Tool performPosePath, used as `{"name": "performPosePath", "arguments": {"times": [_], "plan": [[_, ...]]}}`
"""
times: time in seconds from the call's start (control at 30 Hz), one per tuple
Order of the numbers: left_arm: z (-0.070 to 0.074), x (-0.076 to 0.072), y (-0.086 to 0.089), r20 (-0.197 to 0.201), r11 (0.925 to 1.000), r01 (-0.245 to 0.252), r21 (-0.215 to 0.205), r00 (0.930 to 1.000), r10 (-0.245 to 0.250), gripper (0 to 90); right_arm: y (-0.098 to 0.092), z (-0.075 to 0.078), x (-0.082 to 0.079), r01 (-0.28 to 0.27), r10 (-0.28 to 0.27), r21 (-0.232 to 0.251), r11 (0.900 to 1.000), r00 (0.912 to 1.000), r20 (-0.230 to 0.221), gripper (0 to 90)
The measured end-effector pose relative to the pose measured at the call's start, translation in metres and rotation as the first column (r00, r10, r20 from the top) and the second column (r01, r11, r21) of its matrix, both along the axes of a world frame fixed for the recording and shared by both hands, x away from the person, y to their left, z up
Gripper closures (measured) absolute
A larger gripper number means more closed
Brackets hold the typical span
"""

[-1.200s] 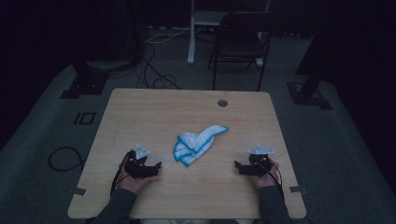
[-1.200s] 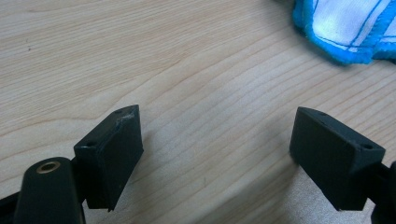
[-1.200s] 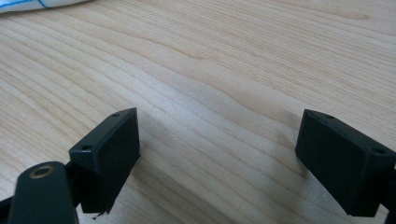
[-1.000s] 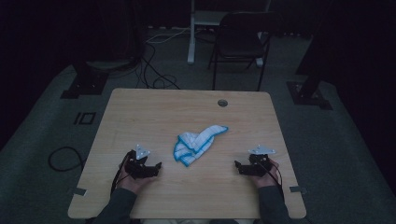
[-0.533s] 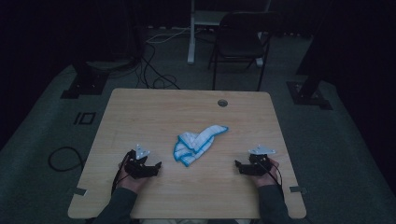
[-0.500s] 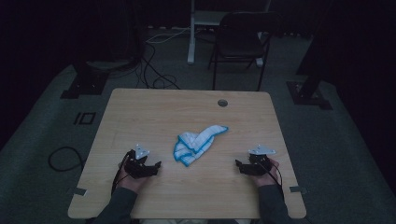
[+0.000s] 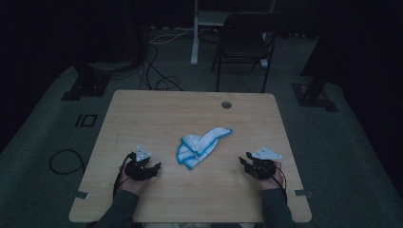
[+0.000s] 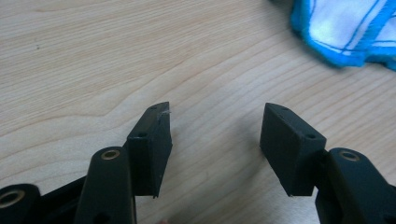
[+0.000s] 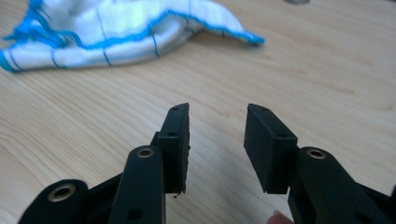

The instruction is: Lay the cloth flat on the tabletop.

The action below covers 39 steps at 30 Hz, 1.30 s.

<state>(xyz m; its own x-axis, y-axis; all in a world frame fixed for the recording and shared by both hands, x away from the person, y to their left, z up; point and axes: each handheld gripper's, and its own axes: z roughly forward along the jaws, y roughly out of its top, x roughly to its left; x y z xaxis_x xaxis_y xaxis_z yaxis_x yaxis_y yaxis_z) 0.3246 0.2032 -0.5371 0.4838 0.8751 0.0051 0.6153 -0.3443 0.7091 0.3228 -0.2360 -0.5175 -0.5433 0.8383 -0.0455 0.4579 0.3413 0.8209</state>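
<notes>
White cloth (image 7: 202,146) with blue edging and thin blue lines, pale wood-grain table (image 7: 157,114)

Dim room, seemingly black chair (image 7: 244,35).

left gripper (image 8: 215,126) low over wooden table (image 8: 93,60) — two black jaws rise from bottom edge, apart, bare wood grain between them, nothing held. jaws have just been closing. white cloth with blue edging (image 8: 345,28) lies at top right corner — well clear of jaw tips, partly cut off by frame.
</notes>
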Motion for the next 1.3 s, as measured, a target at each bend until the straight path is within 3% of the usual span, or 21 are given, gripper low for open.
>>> {"name": "performPosePath", "arguments": {"times": [0.13,0.23,0.3,0.5,0.73,0.83,1.0,1.1,1.3], "plan": [[0.009,-0.001,0.0,0.012,0.9993,0.01,-0.037,0.9999,-0.01,45.7,0.005,0.008,-0.001,-0.01,0.01,0.003,1.0,0.9998,0.018,59.2],[0.016,-0.001,-0.001,0.017,0.9971,0.043,-0.062,0.999,-0.042,53.5,0.011,0.014,-0.001,-0.025,0.025,-0.002,1.0,0.999,0.036,58.6],[0.02,-0.001,-0.004,0.021,0.9954,0.061,-0.074,0.998,-0.06,54.1,0.012,0.016,-0.001,-0.03,0.03,-0.001,1.0,0.9987,0.041,58.7],[0.028,-0.001,-0.015,0.042,0.9914,0.099,-0.086,0.9945,-0.095,55.3,0.024,0.029,0.003,-0.081,0.08,0.0,0.997,0.9951,0.058,63.1],[0.03,0.002,-0.029,0.055,0.9886,0.122,-0.089,0.9916,-0.117,53.8,0.033,0.034,0.005,-0.097,0.097,-0.002,0.995,0.9923,0.077,69.8],[0.03,0.003,-0.034,0.046,0.9863,0.132,-0.099,0.9907,-0.128,52.4,0.042,0.036,0.006,-0.128,0.128,-0.007,0.992,0.9879,0.088,72.1],[0.029,0.004,-0.04,0.044,0.9821,0.146,-0.119,0.989,-0.141,51.0,0.052,0.037,0.008,-0.143,0.143,-0.003,0.99,0.9851,0.096,72.7],[0.028,0.004,-0.043,0.05,0.9809,0.16,-0.11,0.9866,-0.155,52.3,0.063,0.037,0.01,-0.17,0.168,0.004,0.985,0.9792,0.114,71.4],[0.026,0.003,-0.051,0.058,0.977,0.185,-0.106,0.9819,-0.18,52.4,0.077,0.035,0.014,-0.194,0.193,0.005,0.981,0.9755,0.107,70.7]]}}
